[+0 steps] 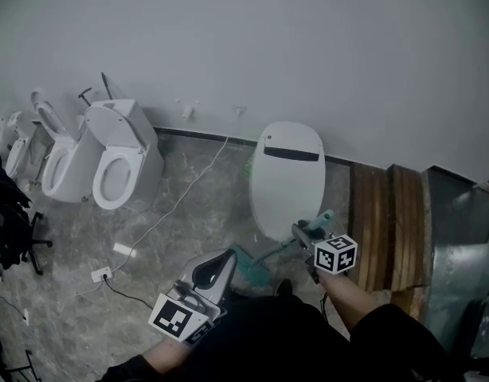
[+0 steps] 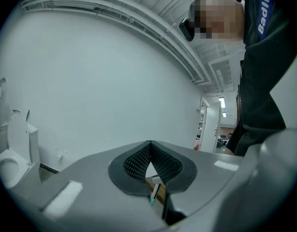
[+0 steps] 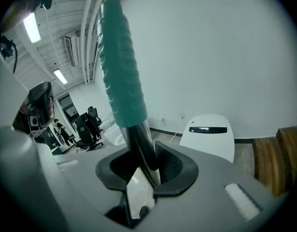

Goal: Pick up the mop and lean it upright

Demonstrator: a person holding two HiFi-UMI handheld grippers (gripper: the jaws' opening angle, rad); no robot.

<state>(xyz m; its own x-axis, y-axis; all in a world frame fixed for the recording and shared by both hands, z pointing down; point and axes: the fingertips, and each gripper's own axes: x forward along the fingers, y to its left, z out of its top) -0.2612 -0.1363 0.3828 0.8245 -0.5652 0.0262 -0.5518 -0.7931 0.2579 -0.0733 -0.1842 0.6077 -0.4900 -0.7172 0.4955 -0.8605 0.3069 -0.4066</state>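
Right tongs [image 3: 143,170] clamped on mop handle [image 3: 122,71], left tongs [image 2: 149,166] closed, seemingly empty.

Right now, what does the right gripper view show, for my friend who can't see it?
The grey right gripper is clamped on a dark metal mop pole whose ribbed teal grip rises up and left. Behind it stand a white closed-lid toilet, a pale wall and brown wooden planks.

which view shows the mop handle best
Right gripper view: the teal mop handle looms large, its shaft clamped in the right gripper. Head view shows the handle small; left gripper view, hardly at all.
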